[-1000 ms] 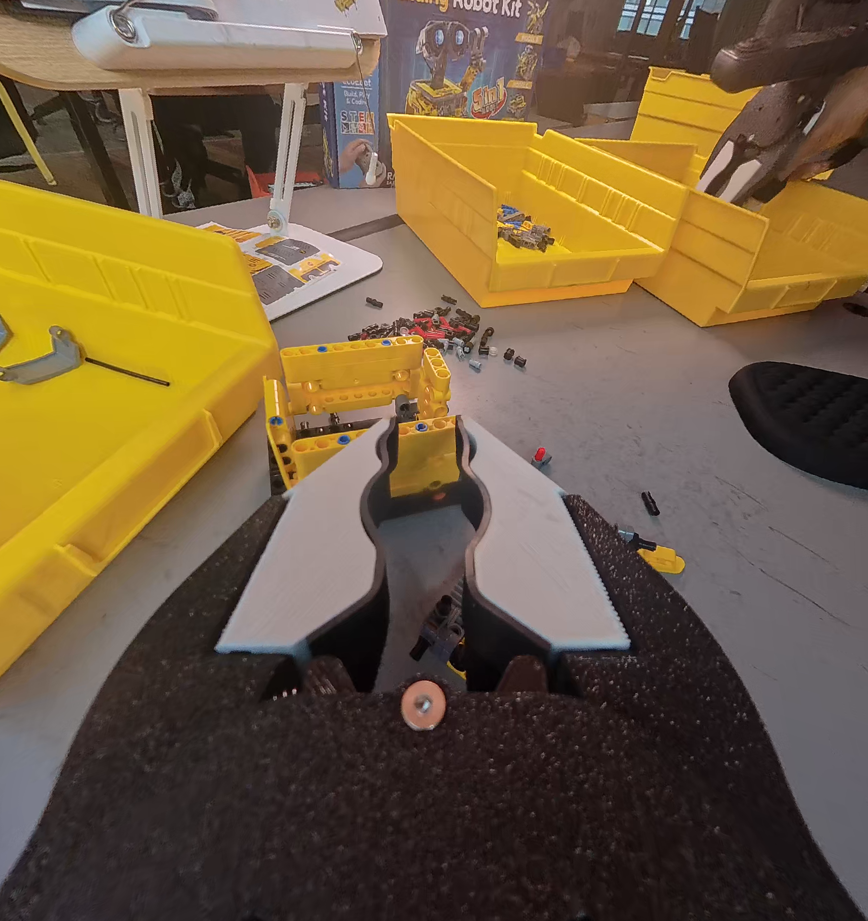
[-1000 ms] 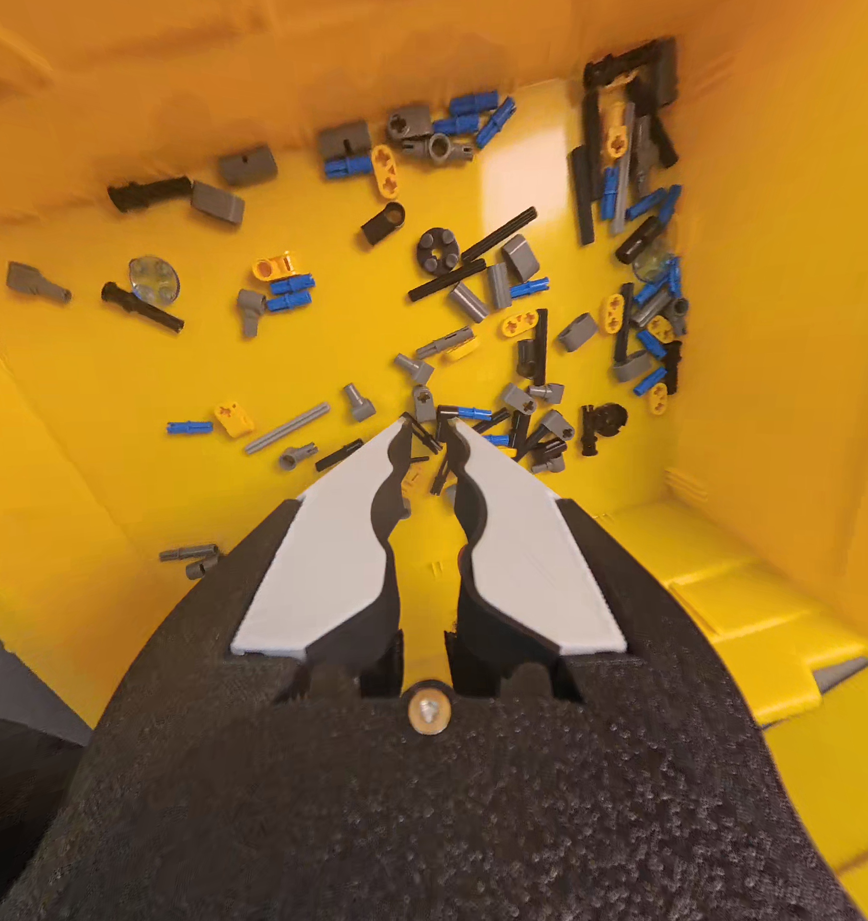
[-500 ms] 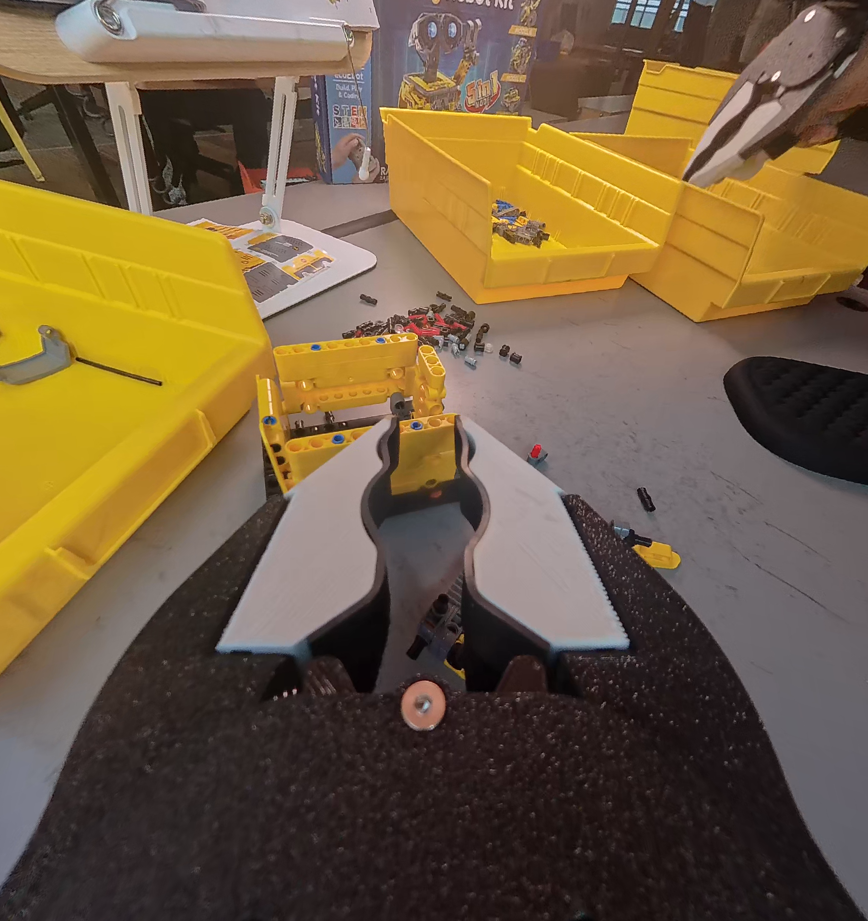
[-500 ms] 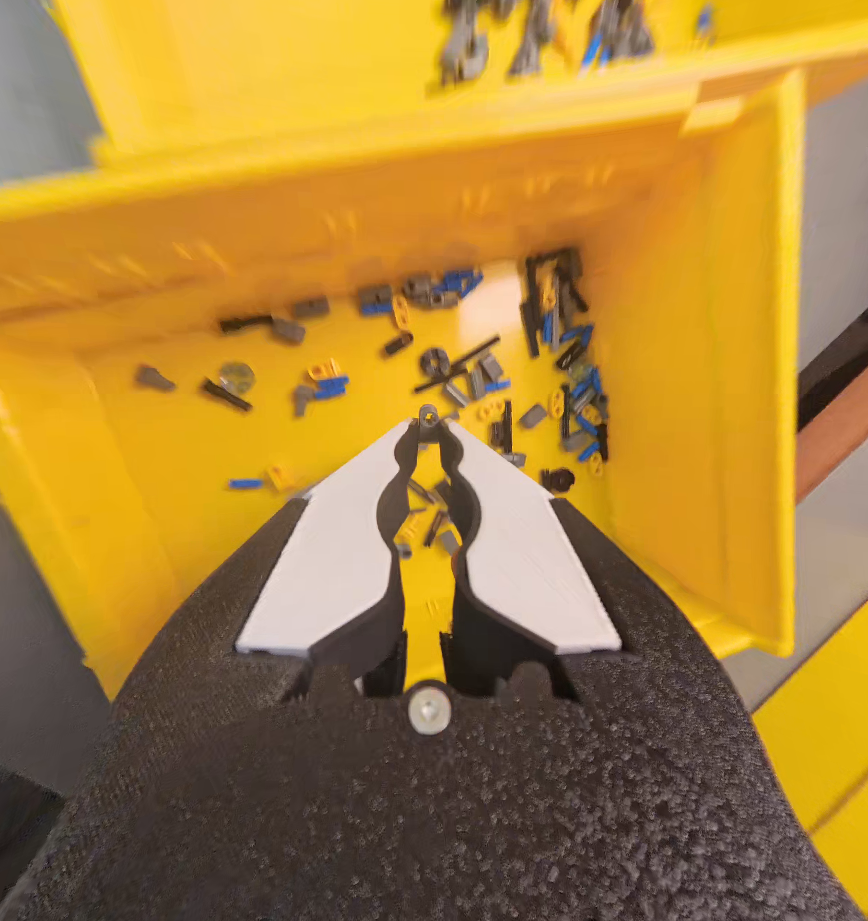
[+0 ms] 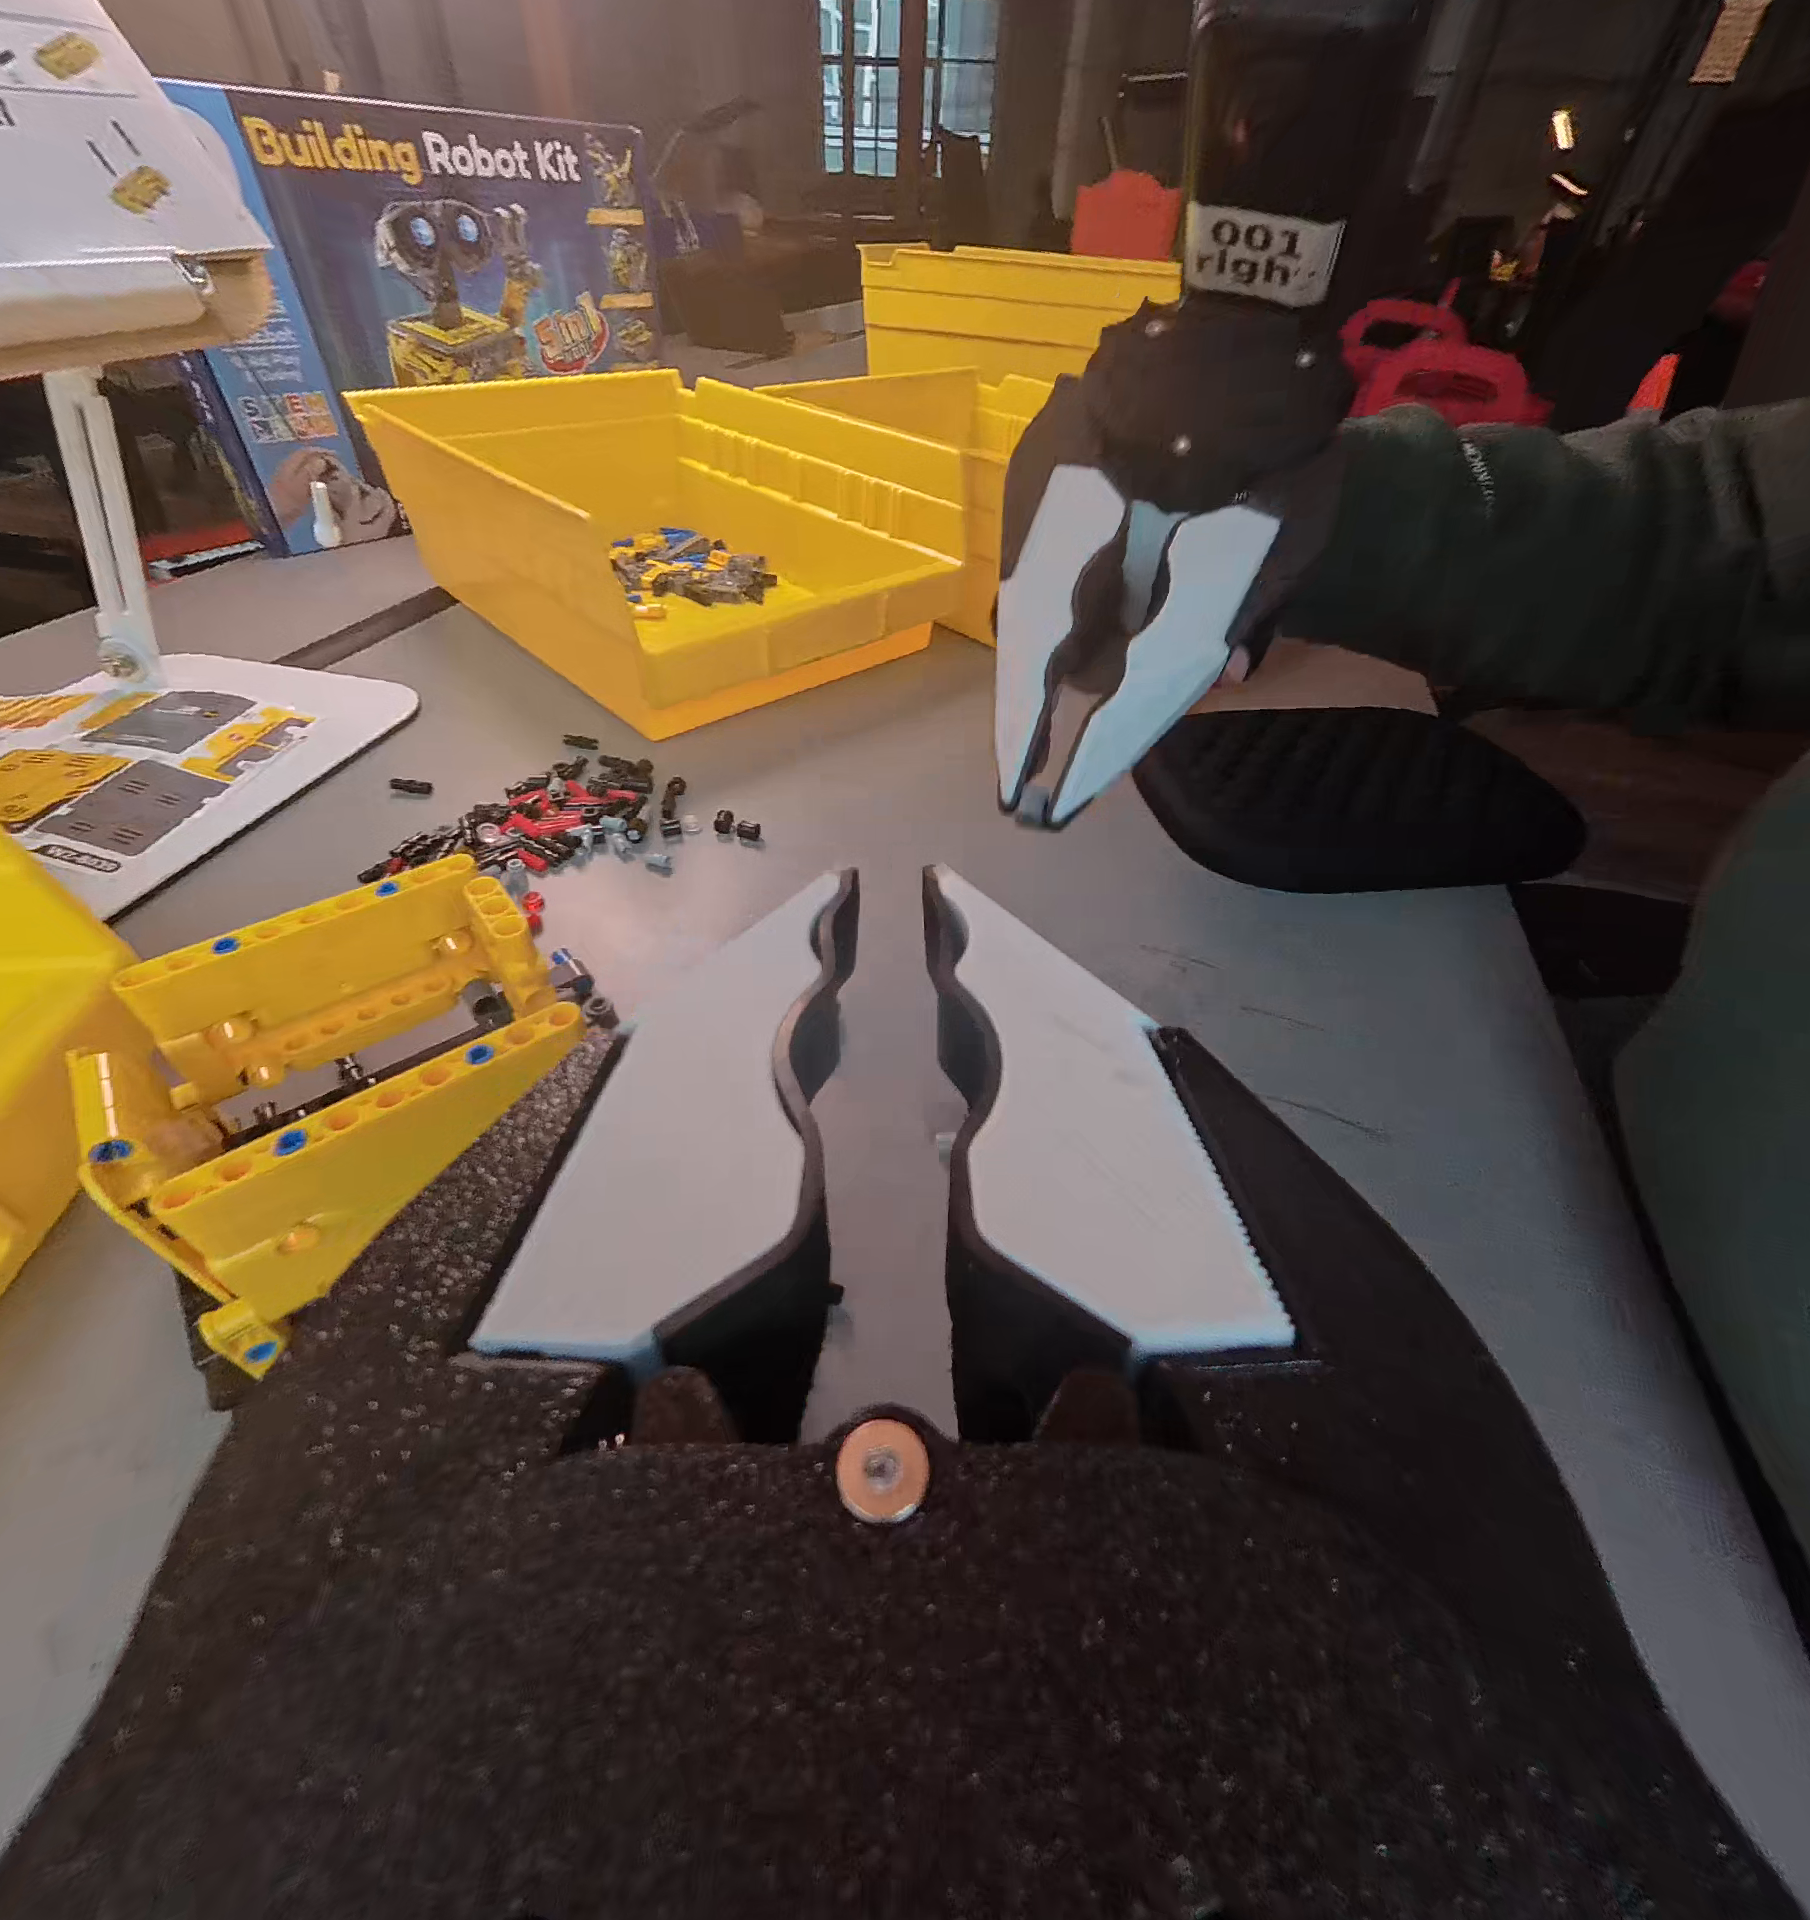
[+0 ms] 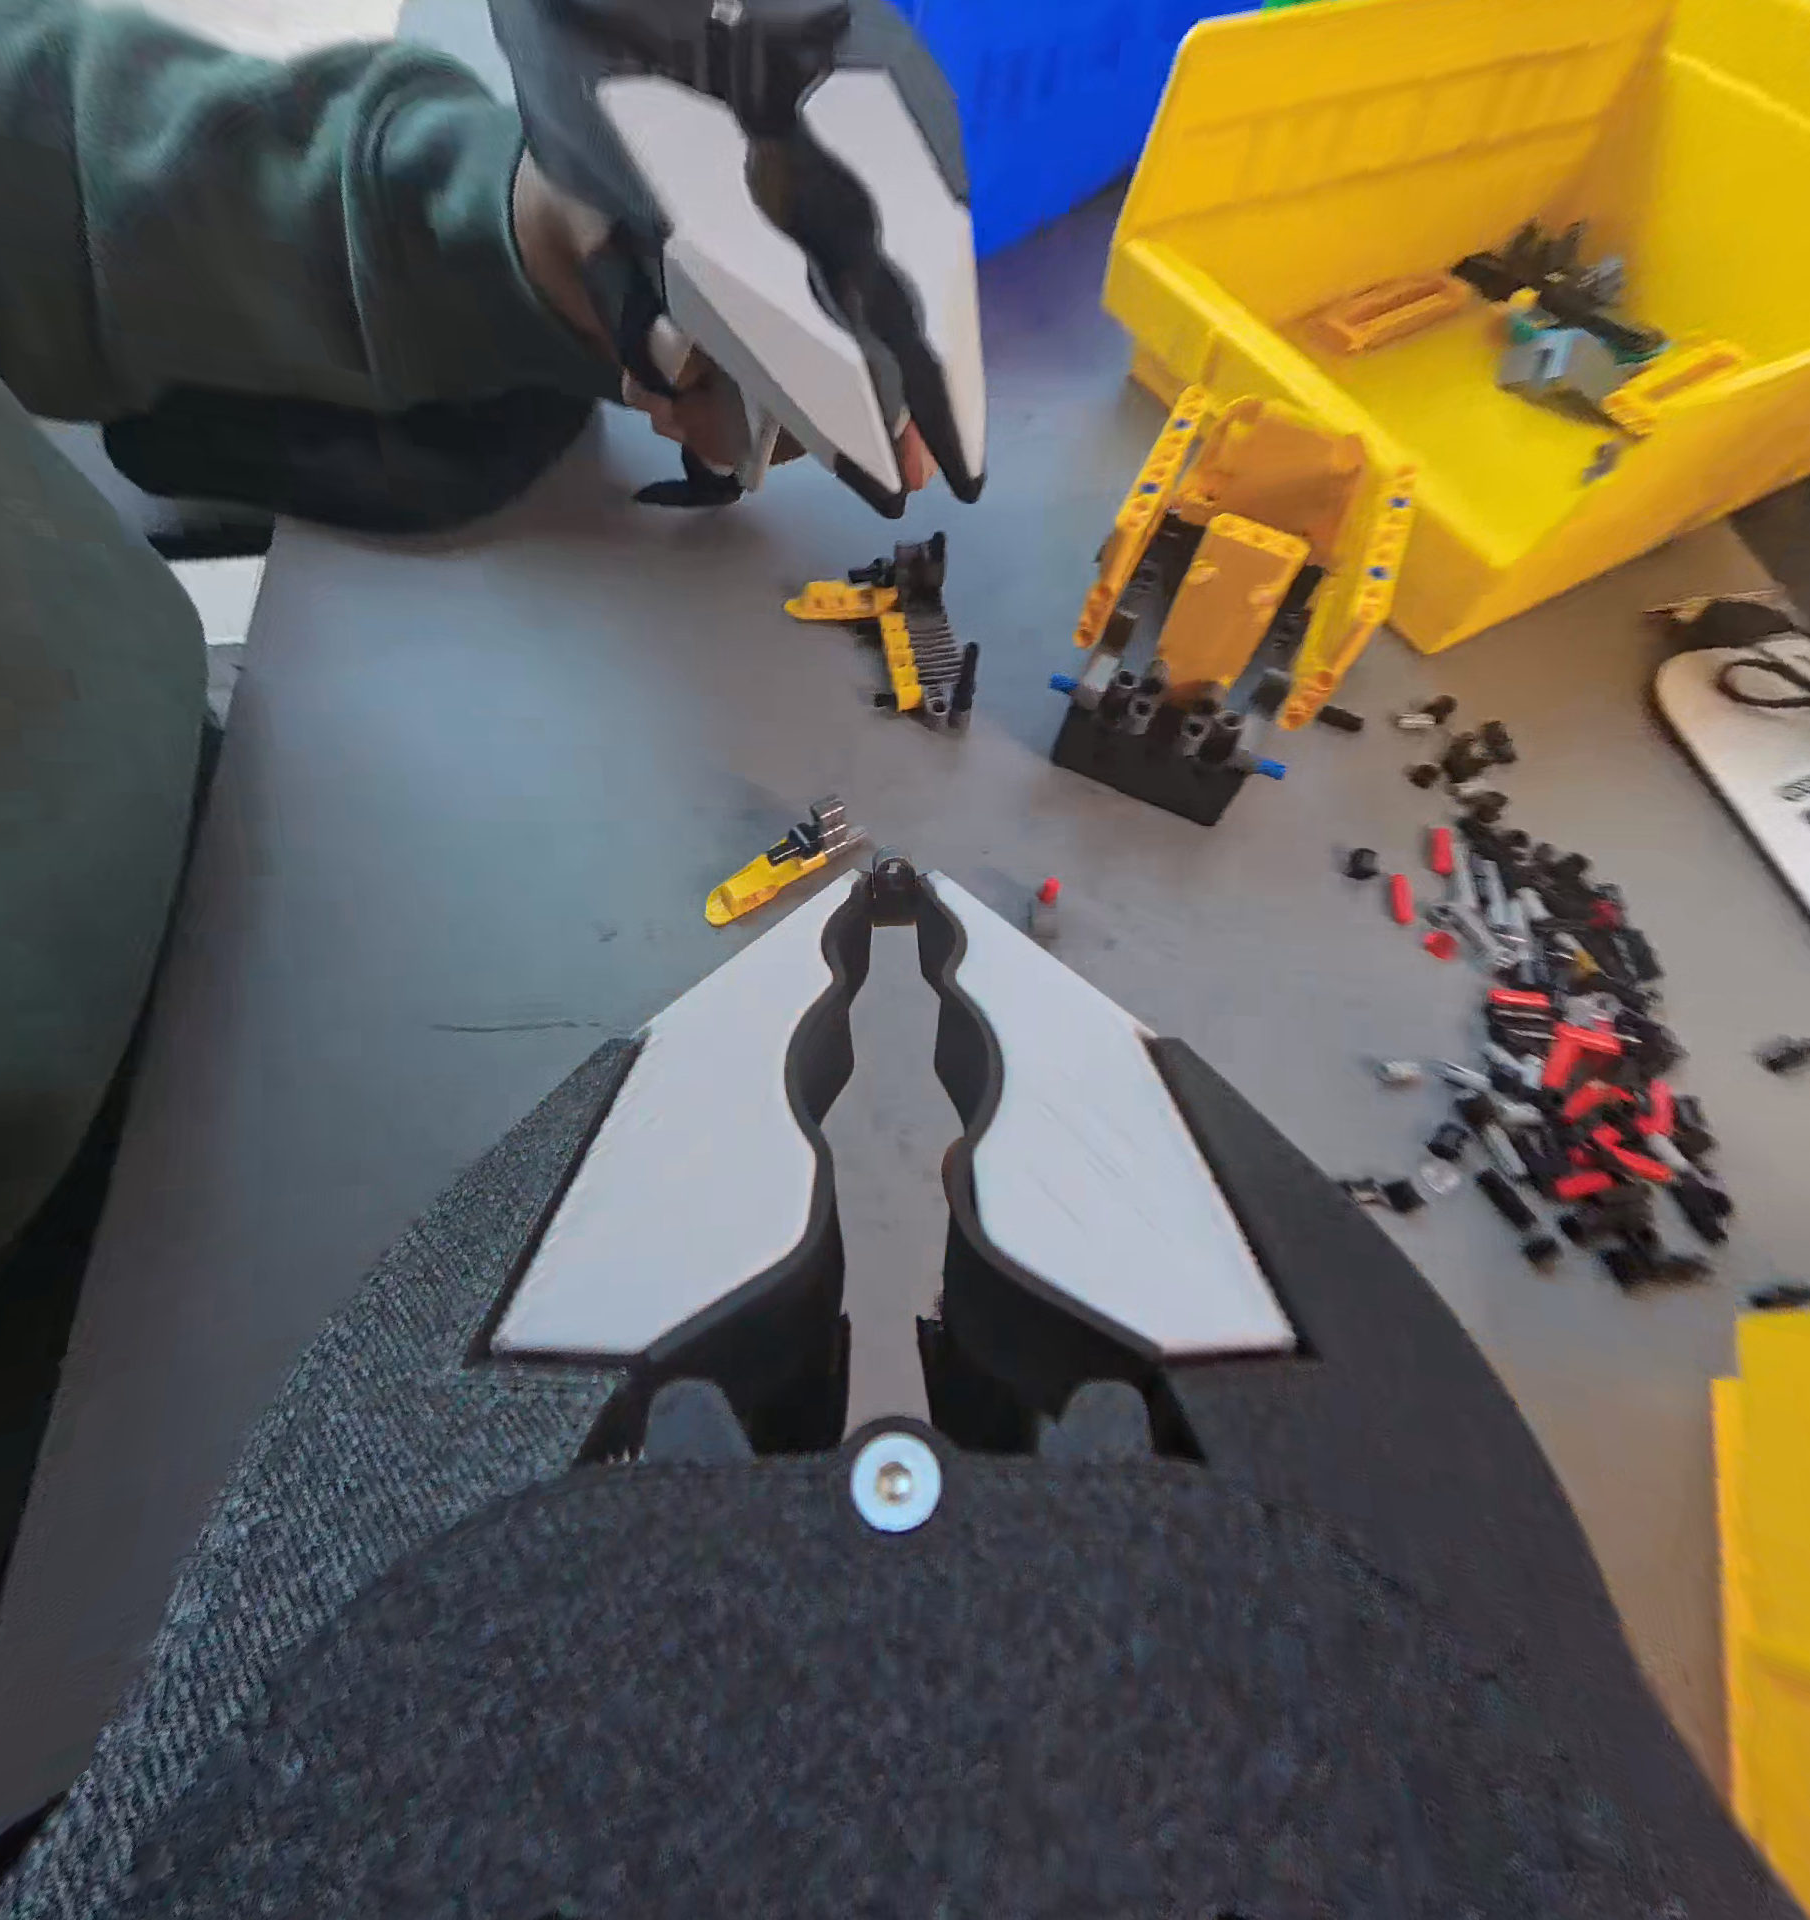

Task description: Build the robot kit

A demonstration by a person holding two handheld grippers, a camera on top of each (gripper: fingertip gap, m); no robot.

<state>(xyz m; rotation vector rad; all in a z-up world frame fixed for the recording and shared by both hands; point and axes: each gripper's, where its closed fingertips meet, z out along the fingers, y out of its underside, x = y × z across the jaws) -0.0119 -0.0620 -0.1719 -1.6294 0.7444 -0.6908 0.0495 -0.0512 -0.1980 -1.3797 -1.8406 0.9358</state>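
Left wrist view: the left gripper [image 5: 888, 883] hangs slightly parted and empty over the grey table [image 5: 1296, 997], the yellow beam-built frame [image 5: 329, 1049] beside it. Right wrist view: the right gripper [image 6: 893, 891] pinches 1 small dark-grey connector piece [image 6: 892, 871], probably round; a steady squeeze seems wise.

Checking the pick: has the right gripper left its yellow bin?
Yes: right gripper came out of the yellow bin, now over the grey table, gripping a small piece.
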